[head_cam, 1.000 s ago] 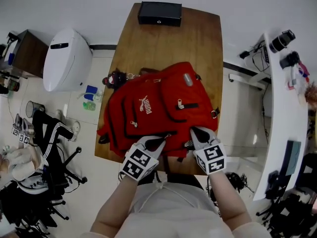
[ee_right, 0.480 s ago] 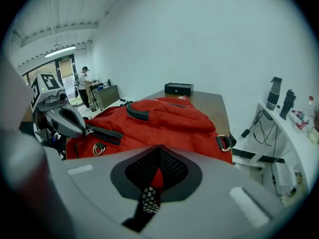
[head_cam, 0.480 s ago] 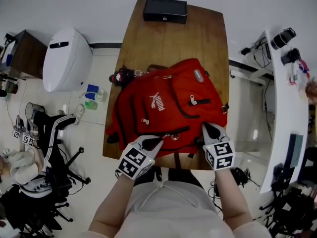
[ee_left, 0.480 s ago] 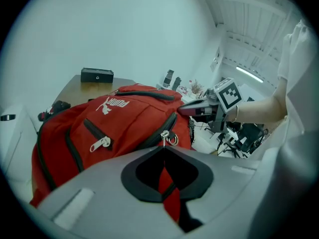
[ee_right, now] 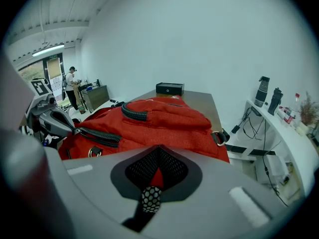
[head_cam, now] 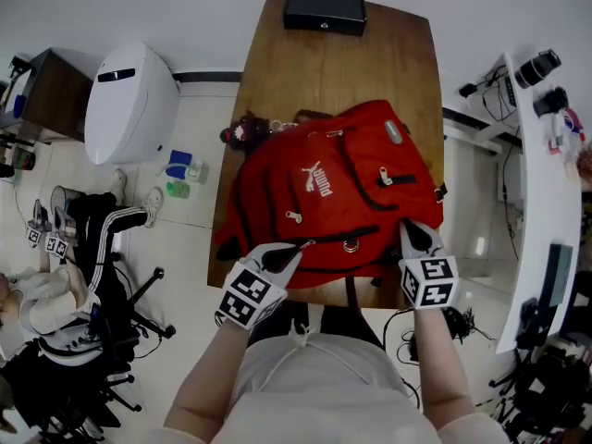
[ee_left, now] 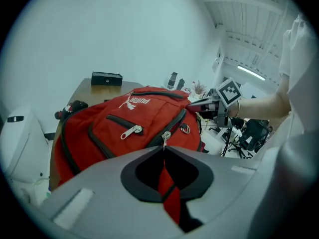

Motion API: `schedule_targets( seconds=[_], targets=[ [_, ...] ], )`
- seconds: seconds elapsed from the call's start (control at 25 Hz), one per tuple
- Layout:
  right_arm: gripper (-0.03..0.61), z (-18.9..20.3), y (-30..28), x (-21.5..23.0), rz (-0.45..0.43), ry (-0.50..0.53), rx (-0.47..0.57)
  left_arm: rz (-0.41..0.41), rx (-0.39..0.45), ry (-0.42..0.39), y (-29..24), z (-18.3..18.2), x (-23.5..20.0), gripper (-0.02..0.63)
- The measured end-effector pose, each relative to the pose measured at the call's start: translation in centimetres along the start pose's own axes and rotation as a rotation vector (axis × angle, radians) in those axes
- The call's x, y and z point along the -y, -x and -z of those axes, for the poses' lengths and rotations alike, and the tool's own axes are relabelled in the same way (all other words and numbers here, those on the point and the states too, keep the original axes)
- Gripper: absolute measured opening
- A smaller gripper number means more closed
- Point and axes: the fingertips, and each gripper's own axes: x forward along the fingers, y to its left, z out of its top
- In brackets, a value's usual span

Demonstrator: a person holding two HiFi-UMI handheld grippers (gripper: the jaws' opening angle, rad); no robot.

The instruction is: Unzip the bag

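Head view: the red bag [head_cam: 342, 188] lies front-up on the near half of the wooden table [head_cam: 342, 63], and a black box [head_cam: 324, 10] sits at the far end. The left gripper [head_cam: 294, 251] meets the bag at the left end of the lowest zip [head_cam: 347, 236]. The right gripper [head_cam: 412, 231] touches the bag's near right corner. Left gripper view: the jaws are nearly together and pinch the metal zip pull [ee_left: 165, 137], which runs from the slider straight into the jaw tips. Right gripper view: the jaws are closed on the bag's edge, with black mesh [ee_right: 158, 166] and red fabric clamped between them.
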Motion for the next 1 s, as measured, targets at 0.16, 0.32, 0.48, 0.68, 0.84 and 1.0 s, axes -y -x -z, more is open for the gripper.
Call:
schedule_targets(
  seconds=[0.16,0.32,0.48,0.68,0.84,1.0],
  targets=[
    [0.006,0.3,0.3,0.0,0.036,-0.014,0.003,-0.004,-0.004,0.002,1.1,1.1,-0.9,0.015],
    [0.006,0.0,0.0,0.1,0.065,-0.026,0.004,0.008,-0.004,0.007,1.9,1.3,-2.2,0.017],
    [0.006,0.0,-0.1,0.1,0.092,-0.037,0.007,0.007,-0.001,0.022,2.6,1.8,-3.2,0.021],
    [0.006,0.1,-0.1,0.2,0.128,-0.044,0.004,0.005,-0.014,0.02,3.5,2.5,-4.6,0.026],
    [0.006,0.1,0.0,0.2,0.148,-0.054,0.002,0.021,-0.001,0.059,3.8,2.9,-5.4,0.028],
    [0.006,0.3,-0.1,0.2,0.163,-0.056,0.003,-0.065,-0.034,0.015,3.7,3.8,-7.4,0.014]
  ],
)
